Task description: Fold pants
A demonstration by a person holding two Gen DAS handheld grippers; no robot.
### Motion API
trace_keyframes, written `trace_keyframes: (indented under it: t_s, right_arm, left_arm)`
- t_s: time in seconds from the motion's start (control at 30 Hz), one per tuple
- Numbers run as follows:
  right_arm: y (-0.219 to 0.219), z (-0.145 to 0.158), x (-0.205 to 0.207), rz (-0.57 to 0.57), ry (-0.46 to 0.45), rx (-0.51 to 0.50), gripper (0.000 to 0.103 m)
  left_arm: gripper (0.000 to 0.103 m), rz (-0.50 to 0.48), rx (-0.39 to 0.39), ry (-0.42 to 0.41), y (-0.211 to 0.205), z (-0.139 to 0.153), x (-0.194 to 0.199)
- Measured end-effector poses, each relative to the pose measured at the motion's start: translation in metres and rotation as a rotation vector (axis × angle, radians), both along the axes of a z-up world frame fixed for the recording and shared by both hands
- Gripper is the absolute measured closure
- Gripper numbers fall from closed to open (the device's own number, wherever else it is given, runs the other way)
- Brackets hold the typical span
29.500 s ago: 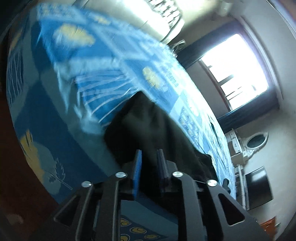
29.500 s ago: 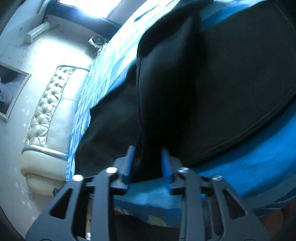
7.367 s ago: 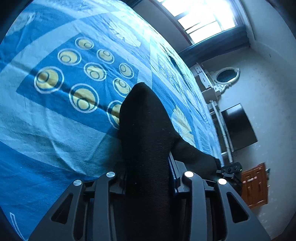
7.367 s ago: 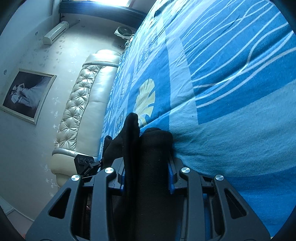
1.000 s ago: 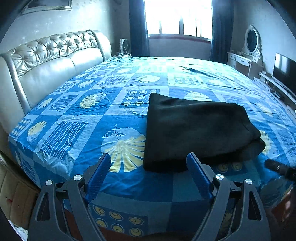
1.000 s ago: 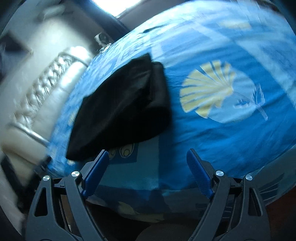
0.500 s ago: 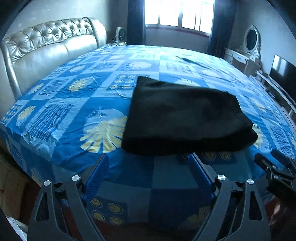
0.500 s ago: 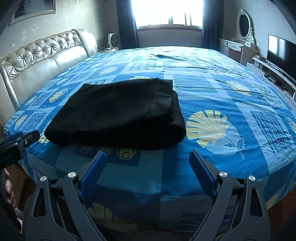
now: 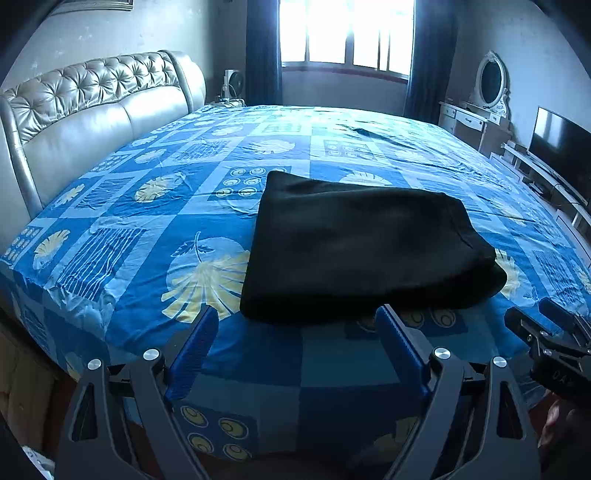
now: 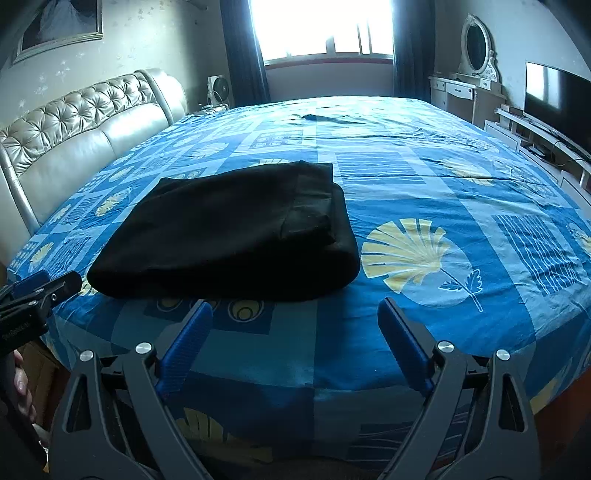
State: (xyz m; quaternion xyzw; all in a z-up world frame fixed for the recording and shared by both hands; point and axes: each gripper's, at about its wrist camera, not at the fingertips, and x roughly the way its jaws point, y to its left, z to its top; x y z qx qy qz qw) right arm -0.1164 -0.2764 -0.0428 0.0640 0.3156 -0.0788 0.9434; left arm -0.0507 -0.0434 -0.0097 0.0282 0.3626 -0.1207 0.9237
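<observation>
Hovering off the bed (image 9: 110,221) edge, both grippers' jaws spread, apparently clear of folded pants (image 9: 362,251).

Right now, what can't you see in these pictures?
- Underside and inner layers of the folded black pants: covered by the top layer, both views.
- Near side of the bed: blocked by the open right tool, and by the open left tool in the left view.
- Framed picture: cut off by the right view's edge.
</observation>
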Motion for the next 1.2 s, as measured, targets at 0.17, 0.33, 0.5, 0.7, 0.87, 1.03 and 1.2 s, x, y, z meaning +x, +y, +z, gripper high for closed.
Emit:
trace_keyframes:
  t_s: [0.17,0.33,0.5,0.7,0.87,1.03,1.2]
  right_arm:
    - [-0.0001,-0.0015,0.0007,0.003,0.002,-0.001,0.012]
    - [-0.0009,-0.0028,0.0012,-0.002,0.007,0.006,0.012]
    - [-0.0006,-0.0031,0.0012,0.000,0.008,0.007,0.012]
    - [-0.0005,-0.0045,0.0009,-0.001,0.011,0.006,0.012]
    - [-0.0007,-0.0046,0.0010,0.000,0.011,0.006,0.012]
    - [-0.0010,-0.0048,0.0010,-0.001,0.012,0.008,0.012]
    - [-0.0007,-0.0044,0.0008,-0.001,0.010,0.007,0.012]
  left_arm:
    - [0.017,0.004,-0.002,-0.006,0.0017,0.0016,0.0006]
    - [0.017,0.007,0.000,-0.006,0.0020,0.0021,0.0002]
    - [0.017,0.009,0.000,-0.009,0.0021,0.0026,0.0003]
    - [0.017,0.011,0.001,-0.014,0.0026,0.0030,-0.0006]
    - [0.017,0.016,0.000,-0.017,0.0028,0.0037,-0.0011]
    - [0.017,0.019,0.002,-0.015,0.0023,0.0036,-0.0008]
    - [0.017,0.020,0.006,-0.013,0.0020,0.0030,-0.0009]
